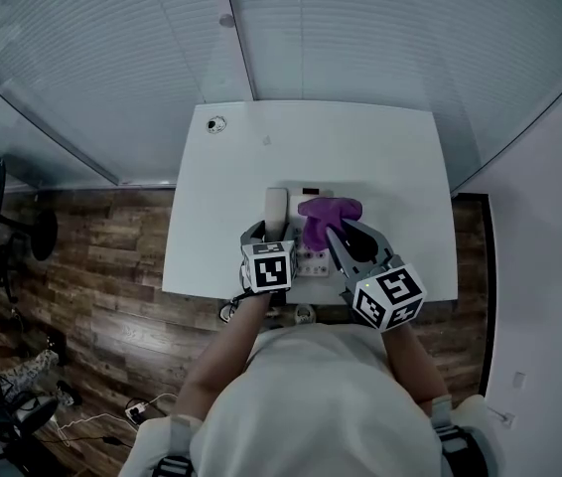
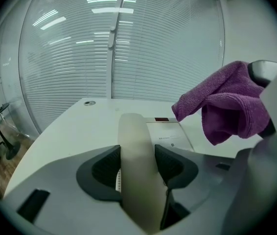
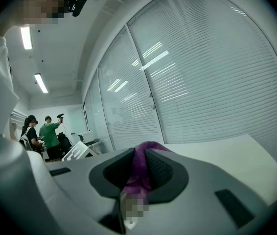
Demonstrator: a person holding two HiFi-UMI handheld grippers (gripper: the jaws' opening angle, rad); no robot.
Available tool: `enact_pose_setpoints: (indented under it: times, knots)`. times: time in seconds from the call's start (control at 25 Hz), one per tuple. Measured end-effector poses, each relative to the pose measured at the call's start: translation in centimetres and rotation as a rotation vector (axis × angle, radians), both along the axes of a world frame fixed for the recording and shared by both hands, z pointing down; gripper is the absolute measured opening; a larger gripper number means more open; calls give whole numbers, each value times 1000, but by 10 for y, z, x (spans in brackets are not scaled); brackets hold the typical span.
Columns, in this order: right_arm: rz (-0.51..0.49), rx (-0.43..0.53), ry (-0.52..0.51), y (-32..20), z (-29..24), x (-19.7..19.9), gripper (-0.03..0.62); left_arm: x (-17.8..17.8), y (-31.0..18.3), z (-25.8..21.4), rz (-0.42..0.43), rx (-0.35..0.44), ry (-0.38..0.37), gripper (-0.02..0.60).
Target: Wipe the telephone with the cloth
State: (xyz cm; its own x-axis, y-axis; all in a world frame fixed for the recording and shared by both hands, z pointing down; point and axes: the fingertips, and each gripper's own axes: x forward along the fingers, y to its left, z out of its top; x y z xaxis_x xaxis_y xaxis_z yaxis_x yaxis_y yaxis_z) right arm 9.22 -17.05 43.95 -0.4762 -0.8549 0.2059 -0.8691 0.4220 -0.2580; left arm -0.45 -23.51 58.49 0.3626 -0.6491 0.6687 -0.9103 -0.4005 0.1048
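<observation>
over one white table [image 1: 380, 147], left tool [image 2: 137, 164] grips one telephone handset [image 2: 132, 131], right tool [image 3: 139, 173] one purple cloth [image 2: 229, 99].

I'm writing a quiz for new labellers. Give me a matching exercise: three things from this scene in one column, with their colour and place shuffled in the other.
1 handset
2 cloth
3 table

A purple, in the right gripper's jaws
B white, with the telephone base on it
C cream, between the left gripper's jaws

Pairs: 1-C, 2-A, 3-B
</observation>
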Motion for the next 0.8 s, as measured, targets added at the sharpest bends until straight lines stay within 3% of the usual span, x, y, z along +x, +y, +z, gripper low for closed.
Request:
enact_pose_setpoints:
  times: [0.32,0.8]
  knots:
    - [-23,1,0,-2,0,-6,80,-3,1,-2,-6,-12,61,225]
    - [-43,6,-5,-7,-2,-10,80,-12,11,-17,-5,-30,260,224]
